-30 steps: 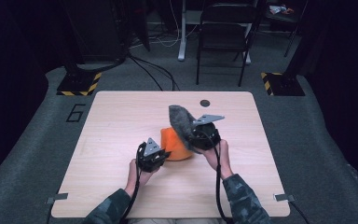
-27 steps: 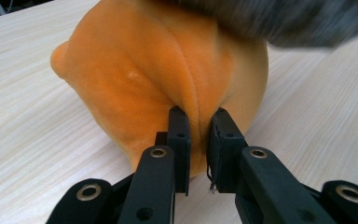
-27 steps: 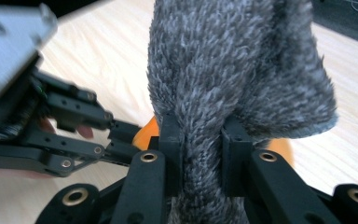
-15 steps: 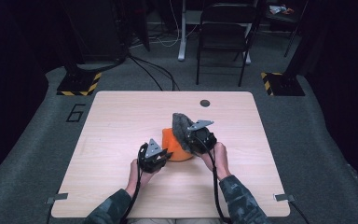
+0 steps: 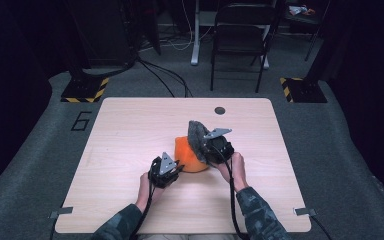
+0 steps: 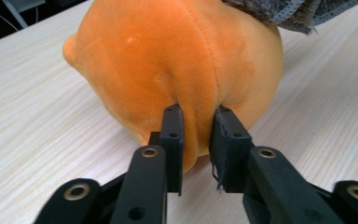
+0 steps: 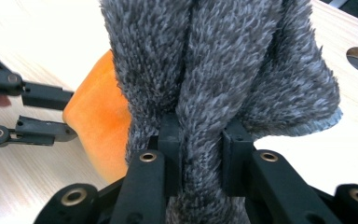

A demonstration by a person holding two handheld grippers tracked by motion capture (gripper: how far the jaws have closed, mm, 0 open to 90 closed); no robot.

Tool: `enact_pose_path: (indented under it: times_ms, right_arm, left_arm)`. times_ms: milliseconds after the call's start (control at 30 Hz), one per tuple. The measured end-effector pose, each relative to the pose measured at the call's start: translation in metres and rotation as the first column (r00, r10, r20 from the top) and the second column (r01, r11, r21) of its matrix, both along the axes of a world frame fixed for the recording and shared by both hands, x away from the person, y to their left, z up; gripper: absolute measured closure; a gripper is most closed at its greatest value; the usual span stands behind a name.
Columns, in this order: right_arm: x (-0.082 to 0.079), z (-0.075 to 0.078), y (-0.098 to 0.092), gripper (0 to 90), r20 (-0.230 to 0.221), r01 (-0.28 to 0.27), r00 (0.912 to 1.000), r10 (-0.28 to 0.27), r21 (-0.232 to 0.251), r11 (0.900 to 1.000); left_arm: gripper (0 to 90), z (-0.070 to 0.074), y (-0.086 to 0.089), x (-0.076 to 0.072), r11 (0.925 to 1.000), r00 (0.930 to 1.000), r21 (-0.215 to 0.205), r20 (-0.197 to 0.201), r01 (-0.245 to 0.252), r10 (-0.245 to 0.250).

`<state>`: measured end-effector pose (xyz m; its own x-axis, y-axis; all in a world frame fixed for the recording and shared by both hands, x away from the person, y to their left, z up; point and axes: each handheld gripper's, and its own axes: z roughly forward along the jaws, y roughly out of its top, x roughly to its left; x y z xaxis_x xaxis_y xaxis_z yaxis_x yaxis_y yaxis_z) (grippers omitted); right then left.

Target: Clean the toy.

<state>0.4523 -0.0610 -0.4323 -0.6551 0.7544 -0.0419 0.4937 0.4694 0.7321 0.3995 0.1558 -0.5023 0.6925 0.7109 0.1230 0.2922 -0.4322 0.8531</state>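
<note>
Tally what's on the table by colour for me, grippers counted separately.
Orange: 1, the orange plush, pinched by the left gripper.
Grey: 1, the grey fuzzy cloth, clamped in the right gripper and draped against the plush.
Black grippers: 2.
Total: 2 soft things, 4 counting the grippers.

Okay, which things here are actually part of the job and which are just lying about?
In the job:
- orange plush toy, pinched by the left hand-held gripper, whose jaws have just been closing
- grey fuzzy cloth, clamped in the right hand-held gripper, draped against the toy

Just lying about:
- folding chair behind the table
- cables on the floor
</note>
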Motion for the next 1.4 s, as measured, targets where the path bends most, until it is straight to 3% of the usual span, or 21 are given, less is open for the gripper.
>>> enact_pose_path:
  times_ms: [67,167,300,400,467,700,833,1033,1200,1300,1400]
  right_arm:
    - [-0.004,0.008,0.001,73.9,0.013,0.008,0.9999,-0.009,0.028,1.000]
    - [-0.013,0.019,0.010,73.9,0.053,-0.043,0.9978,0.041,0.048,0.998]
    - [-0.016,0.014,0.023,73.9,0.080,-0.065,0.9945,0.067,-0.025,0.998]
    - [-0.014,0.010,0.017,73.8,0.044,-0.034,0.9984,0.035,-0.018,0.999]
    - [-0.008,0.009,0.010,73.8,0.061,-0.034,0.9975,0.035,-0.025,0.999]
    - [0.003,0.000,-0.007,73.5,-0.004,0.025,0.9997,-0.025,-0.019,1.000]
    - [0.007,-0.005,-0.014,73.3,-0.013,0.056,0.9983,-0.057,-0.058,0.997]
    - [0.018,-0.019,-0.031,73.2,-0.065,0.110,0.9913,-0.115,-0.071,0.991]
    - [0.027,-0.032,-0.043,73.1,-0.119,0.156,0.9786,-0.168,-0.101,0.983]
    - [0.027,-0.033,-0.049,73.8,-0.119,0.182,0.9737,-0.194,-0.104,0.978]
    - [0.024,-0.023,-0.051,74.2,-0.079,0.184,0.9783,-0.191,-0.091,0.979]
  left_arm:
    - [78.2,0.001,-0.001,0.000,1.0000,1.0000,-0.007,0.000,0.004,-0.004]
    - [79.1,0.001,-0.002,-0.001,0.9999,0.9999,-0.003,0.002,0.010,-0.010]
    - [79.2,0.001,-0.001,0.000,1.0000,1.0000,-0.002,-0.003,0.009,-0.009]
    - [79.2,0.000,-0.001,0.000,0.9999,0.9999,-0.004,-0.007,0.011,-0.011]
    - [79.1,0.000,-0.001,0.000,0.9999,0.9998,0.000,-0.012,0.015,-0.015]
    - [78.9,-0.001,0.000,0.001,0.9998,0.9997,0.001,-0.014,0.019,-0.019]
    - [78.9,-0.002,0.001,0.001,0.9997,0.9996,0.001,-0.017,0.022,-0.022]
    - [78.9,-0.002,0.002,0.002,0.9997,0.9994,-0.006,-0.022,0.025,-0.025]
    - [78.8,-0.002,0.003,0.002,0.9997,0.9994,-0.010,-0.025,0.023,-0.023]
    - [78.9,-0.002,0.003,0.003,0.9996,0.9993,-0.020,-0.032,0.018,-0.019]
    - [78.8,-0.002,0.003,0.003,0.9996,0.9992,-0.018,-0.033,0.021,-0.022]
